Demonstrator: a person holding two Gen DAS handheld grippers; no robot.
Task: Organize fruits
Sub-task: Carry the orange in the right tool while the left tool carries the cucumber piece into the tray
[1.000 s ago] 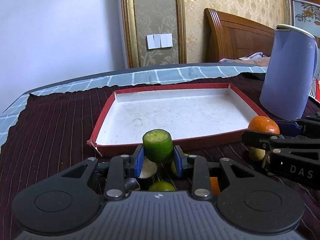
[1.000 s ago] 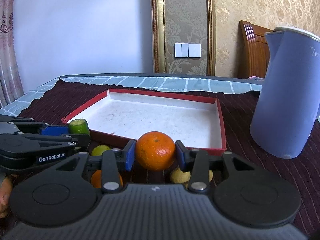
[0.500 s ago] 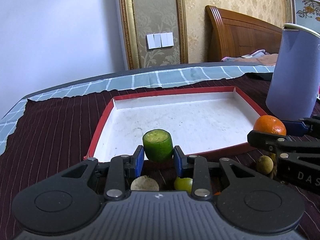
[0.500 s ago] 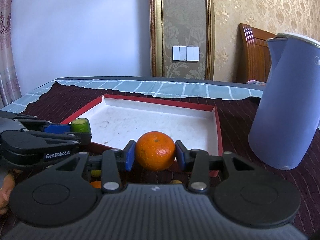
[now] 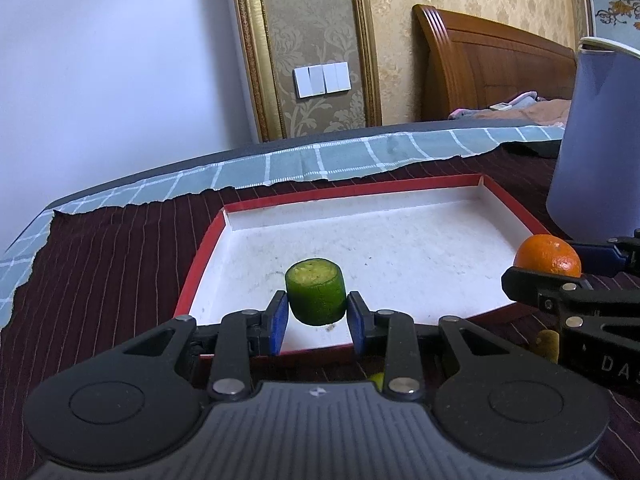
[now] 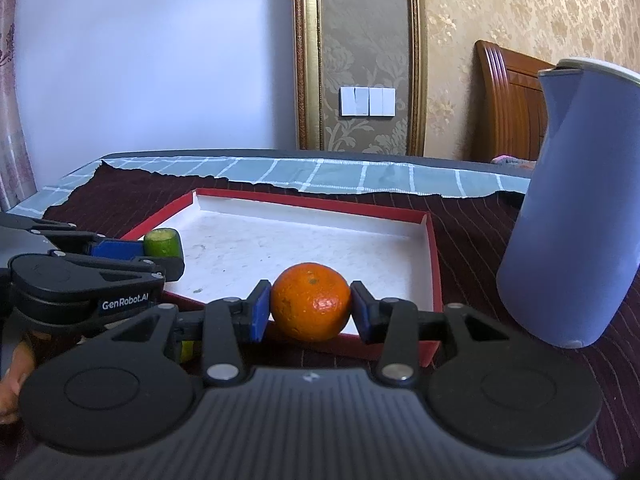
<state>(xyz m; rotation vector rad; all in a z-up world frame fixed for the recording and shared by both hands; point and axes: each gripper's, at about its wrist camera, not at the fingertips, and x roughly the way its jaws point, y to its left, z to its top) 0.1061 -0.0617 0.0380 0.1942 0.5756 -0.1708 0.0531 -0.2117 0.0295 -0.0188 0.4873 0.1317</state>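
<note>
Fruit had advanced: the green cut piece, pinched in the left gripper, now hung just over the near edge of the red-rimmed tray, where a second before it was short of that edge. The orange, clamped in the right gripper, had likewise reached the tray's near right corner. Both looked ready to be set down; loose fruit underneath had slipped mostly from sight.
</note>
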